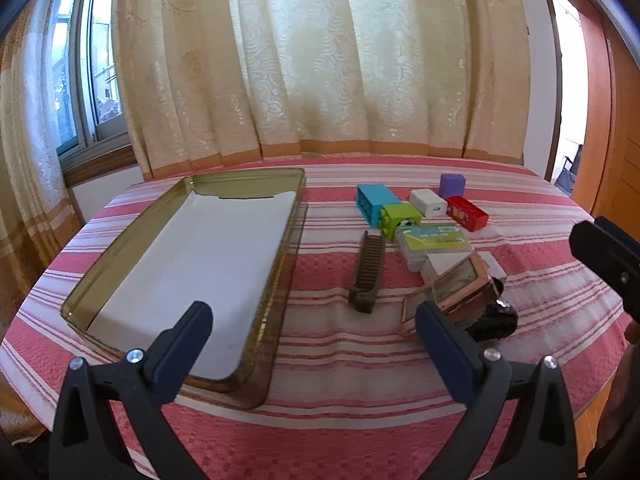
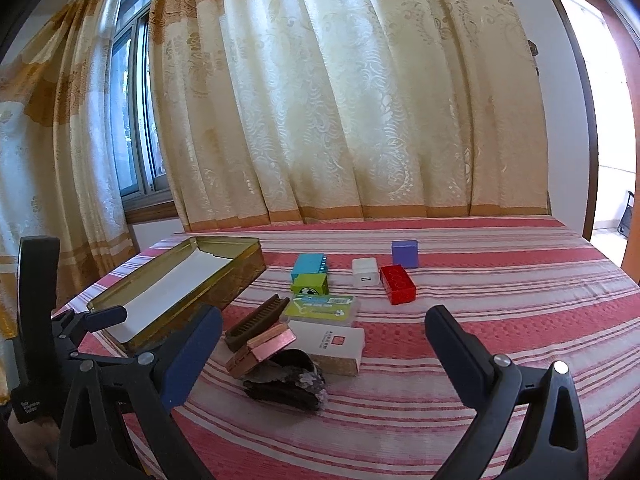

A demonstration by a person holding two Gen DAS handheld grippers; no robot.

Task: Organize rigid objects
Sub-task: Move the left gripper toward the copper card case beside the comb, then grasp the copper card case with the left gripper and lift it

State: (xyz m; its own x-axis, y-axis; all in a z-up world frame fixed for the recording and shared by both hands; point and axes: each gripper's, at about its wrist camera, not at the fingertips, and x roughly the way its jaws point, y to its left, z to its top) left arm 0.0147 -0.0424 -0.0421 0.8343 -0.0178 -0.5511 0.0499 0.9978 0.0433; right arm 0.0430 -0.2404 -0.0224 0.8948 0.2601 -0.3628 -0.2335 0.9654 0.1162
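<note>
An open gold tin (image 1: 280, 264) with a white lining lies at the left of the table; it also shows in the right wrist view (image 2: 240, 276). To its right lie a brown comb (image 1: 368, 276), a copper-pink case (image 1: 460, 288), a dark rock (image 2: 288, 384), a white box (image 2: 336, 346), a clear card case (image 1: 434, 240), green (image 1: 400, 216) and blue (image 1: 376, 200) bricks, a white charger (image 1: 428, 202), a red brick (image 1: 466, 212) and a purple cube (image 1: 452, 186). My left gripper (image 1: 314, 316) is open above the tin's near corner. My right gripper (image 2: 324, 320) is open before the pile.
The table has a red-and-white striped cloth (image 1: 360, 380). A cream curtain (image 1: 320, 60) hangs behind it, a window (image 1: 80, 80) is at the left and a wooden door frame (image 1: 600, 100) at the right. The right gripper's body (image 1: 604, 256) shows at the left view's right edge.
</note>
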